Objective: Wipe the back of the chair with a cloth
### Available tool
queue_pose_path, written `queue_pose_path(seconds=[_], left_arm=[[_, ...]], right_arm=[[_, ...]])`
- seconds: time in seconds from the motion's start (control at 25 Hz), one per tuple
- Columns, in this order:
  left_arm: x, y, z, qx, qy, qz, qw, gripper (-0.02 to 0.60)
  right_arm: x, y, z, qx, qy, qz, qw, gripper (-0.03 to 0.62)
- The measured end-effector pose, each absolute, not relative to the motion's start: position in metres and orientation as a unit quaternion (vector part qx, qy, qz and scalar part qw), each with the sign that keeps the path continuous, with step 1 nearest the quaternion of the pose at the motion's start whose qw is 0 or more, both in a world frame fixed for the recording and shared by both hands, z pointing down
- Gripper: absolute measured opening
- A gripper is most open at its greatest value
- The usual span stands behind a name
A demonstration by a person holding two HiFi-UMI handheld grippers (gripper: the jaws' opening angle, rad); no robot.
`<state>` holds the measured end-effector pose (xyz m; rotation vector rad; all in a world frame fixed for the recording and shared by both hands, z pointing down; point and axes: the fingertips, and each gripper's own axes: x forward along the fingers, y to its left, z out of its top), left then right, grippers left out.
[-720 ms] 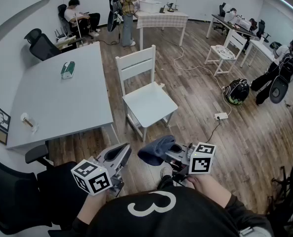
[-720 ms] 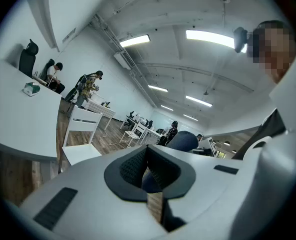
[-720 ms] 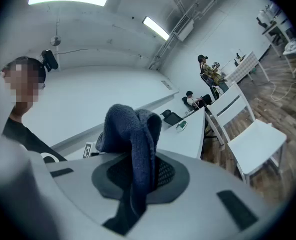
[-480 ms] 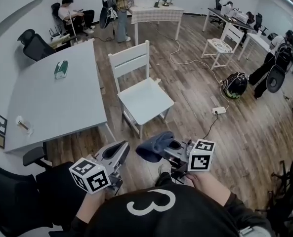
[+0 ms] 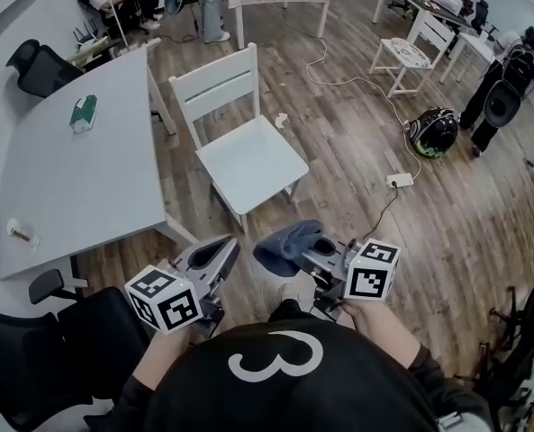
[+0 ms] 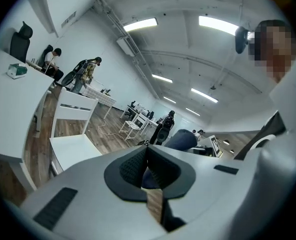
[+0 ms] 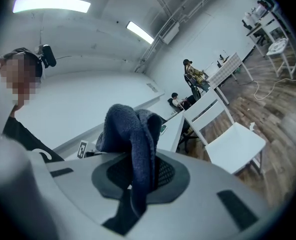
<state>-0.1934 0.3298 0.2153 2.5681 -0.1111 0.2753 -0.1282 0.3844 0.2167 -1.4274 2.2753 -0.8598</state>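
Observation:
A white wooden chair (image 5: 248,158) stands on the floor ahead of me, its slatted back (image 5: 214,86) on the far side beside the table. My right gripper (image 5: 308,253) is shut on a dark blue cloth (image 5: 285,244), which bunches up over the jaws; the cloth (image 7: 133,131) hangs down between the pads in the right gripper view. My left gripper (image 5: 220,254) is shut with nothing in it, its pads (image 6: 138,166) pressed together. Both grippers are held near my chest, well short of the chair (image 7: 232,140).
A grey table (image 5: 77,187) with a green pack (image 5: 84,112) lies left of the chair. A black office chair (image 5: 32,358) is at my lower left. A power strip (image 5: 399,180) with cable and a dark bag (image 5: 433,130) lie to the right. People and a second white chair (image 5: 402,57) are farther off.
The head view has shifted, so the chair and table now sit higher and further left in the picture. Both grippers keep their pose, and the cloth stays in the right one.

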Motion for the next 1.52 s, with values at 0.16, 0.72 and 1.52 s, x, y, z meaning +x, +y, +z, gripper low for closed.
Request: queue_pose_path(seconds=[0.16,0.72,1.52], left_arm=[[-0.129,0.318,0.227,0.950,-0.041,0.119,0.286,0.014],[-0.029,0.261,0.276,0.927,-0.072,0.171,0.325,0.014],[-0.020,0.009,0.315,0.908,-0.094,0.166,0.374,0.014]], right_arm=[[-0.068,0.367,0.227,-0.503,0.790,-0.312,0.160,0.051],[0.043,0.306,0.312,-0.492,0.756,-0.423,0.092,0.051],[0.050,0.057,0.337,-0.465,0.741,-0.476,0.088,0.051]])
